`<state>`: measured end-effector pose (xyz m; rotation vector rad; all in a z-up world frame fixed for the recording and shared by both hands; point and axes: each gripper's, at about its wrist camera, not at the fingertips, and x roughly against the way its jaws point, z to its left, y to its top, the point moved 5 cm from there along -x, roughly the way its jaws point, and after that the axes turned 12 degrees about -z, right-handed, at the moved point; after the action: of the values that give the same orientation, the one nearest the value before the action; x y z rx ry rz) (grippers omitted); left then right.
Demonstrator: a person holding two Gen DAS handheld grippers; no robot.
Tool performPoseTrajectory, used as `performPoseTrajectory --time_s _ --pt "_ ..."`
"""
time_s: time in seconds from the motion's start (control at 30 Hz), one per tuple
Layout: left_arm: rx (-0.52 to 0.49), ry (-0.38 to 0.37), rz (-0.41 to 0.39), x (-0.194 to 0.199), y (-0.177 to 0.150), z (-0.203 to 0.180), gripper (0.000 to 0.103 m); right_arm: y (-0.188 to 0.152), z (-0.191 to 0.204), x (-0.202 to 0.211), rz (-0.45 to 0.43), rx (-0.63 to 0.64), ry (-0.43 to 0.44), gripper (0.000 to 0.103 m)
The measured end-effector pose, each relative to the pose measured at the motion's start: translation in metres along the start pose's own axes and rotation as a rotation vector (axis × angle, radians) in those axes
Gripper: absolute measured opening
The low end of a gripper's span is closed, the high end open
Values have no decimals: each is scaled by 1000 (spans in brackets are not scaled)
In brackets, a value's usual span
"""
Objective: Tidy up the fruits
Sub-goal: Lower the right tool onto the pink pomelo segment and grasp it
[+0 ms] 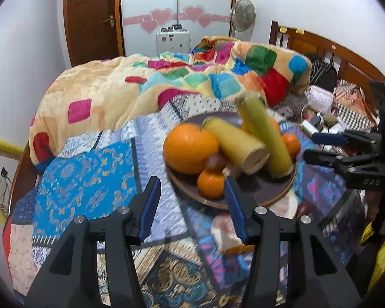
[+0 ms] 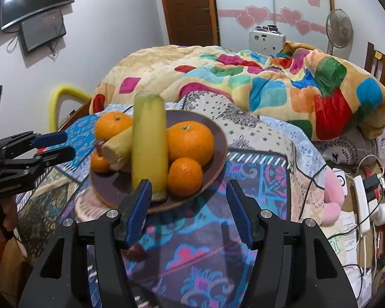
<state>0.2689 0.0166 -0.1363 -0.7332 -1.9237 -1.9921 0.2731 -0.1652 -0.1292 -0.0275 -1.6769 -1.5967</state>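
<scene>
Patterned bedspread (image 1: 84,179): both tongs (image 1: 192,195) (image 2: 190,197) apparently half-open, empty, near plate (image 2: 218,138).

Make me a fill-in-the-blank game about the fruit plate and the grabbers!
1. The oranges sit on a round, dark ____.
2. The fruit standing nearly upright is a yellow-green ____.
3. The jaws of the left gripper and the right gripper are both ____, with nothing between them.
4. Behind the fruit lies a colourful ____ on the bed.

Missing words: plate; banana; open; blanket
</scene>
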Motion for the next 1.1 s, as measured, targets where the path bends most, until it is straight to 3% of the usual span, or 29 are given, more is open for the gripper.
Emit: performPoseTrajectory --time_s 0.33,0.53,0.73,1.1 --pt "-47 3 176 -39 -33 4 53 -32 7 -16 102 45 5 58" --pt "-104 -2 196 -44 -34 -1 53 -26 -2 -20 110 32 -21 58" --pt "-118 -41 204 -23 -46 -10 53 -27 2 -22 115 29 -28 58" --pt "-58 -128 190 22 -73 -35 53 -28 17 -20 123 72 -33 58"
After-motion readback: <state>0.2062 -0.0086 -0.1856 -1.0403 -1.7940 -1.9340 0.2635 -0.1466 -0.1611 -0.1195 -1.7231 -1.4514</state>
